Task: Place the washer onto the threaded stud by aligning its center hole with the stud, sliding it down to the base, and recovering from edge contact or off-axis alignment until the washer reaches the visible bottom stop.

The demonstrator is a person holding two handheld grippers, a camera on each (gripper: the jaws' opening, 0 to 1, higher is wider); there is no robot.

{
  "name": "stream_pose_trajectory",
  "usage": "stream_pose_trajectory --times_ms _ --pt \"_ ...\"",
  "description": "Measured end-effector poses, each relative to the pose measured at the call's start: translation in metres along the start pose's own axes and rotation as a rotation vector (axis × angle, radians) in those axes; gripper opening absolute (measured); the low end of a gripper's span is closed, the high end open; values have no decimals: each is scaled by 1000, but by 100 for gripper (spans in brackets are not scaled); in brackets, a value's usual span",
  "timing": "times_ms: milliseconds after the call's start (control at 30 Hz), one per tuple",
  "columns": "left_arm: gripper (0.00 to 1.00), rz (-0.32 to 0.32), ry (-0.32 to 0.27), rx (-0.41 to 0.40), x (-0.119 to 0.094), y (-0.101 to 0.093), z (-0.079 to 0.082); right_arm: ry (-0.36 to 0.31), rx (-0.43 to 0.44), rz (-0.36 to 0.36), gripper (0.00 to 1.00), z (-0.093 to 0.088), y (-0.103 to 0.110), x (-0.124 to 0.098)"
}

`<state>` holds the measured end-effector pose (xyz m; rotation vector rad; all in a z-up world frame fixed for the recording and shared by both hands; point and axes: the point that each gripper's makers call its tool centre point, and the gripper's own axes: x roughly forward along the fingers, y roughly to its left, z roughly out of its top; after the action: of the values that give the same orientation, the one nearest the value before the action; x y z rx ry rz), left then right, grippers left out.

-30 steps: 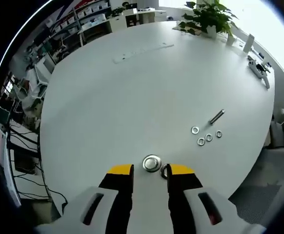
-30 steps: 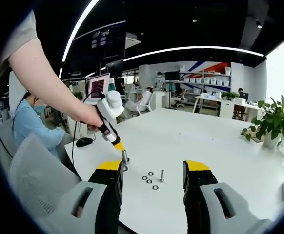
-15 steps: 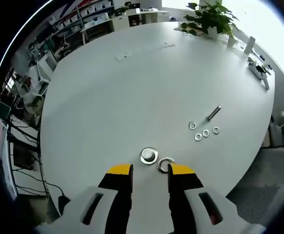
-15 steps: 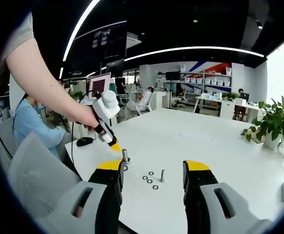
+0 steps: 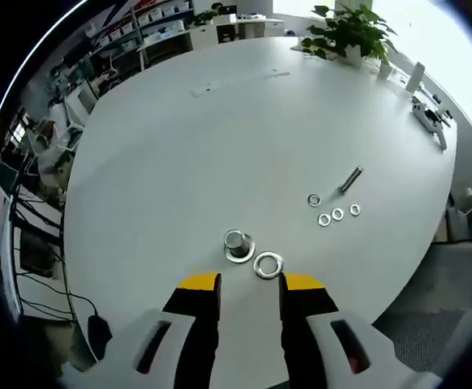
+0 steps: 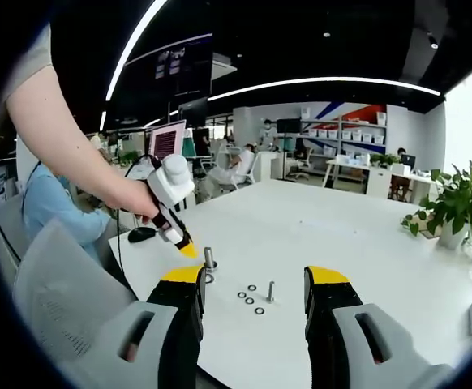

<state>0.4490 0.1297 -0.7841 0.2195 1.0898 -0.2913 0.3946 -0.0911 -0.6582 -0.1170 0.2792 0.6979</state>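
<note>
Left gripper [image 5: 250, 285] low centre, jaws apart, holding nothing — washer [image 5: 268, 264] flat beside the threaded stud [image 5: 236, 241]; right gripper [image 6: 252, 288] wide, empty too.

Daylight floods in from the windows [image 5: 455, 49] at the upper right, blowing them out to white. The white bench [image 5: 220, 146] reads evenly bright with faint shadows. Ceiling light strips [image 6: 325, 81] glare against a dark ceiling. Fisheye bending curves every edge.
</note>
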Motion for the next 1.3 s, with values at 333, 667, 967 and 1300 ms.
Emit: stream_pose_trajectory --times_ms 333,667,967,1300 --pt "27 0 15 -7 9 -8 -9 3 -5 -2 51 -1 -1 0" --pt "28 -8 17 -42 14 -10 -16 8 -5 -4 51 -2 -2 0" --pt "28 -21 33 -87 19 -12 -24 7 2 -19 51 -2 -5 0" --pt "29 -32 32 -101 29 -17 -19 13 0 -20 51 -3 -5 0"
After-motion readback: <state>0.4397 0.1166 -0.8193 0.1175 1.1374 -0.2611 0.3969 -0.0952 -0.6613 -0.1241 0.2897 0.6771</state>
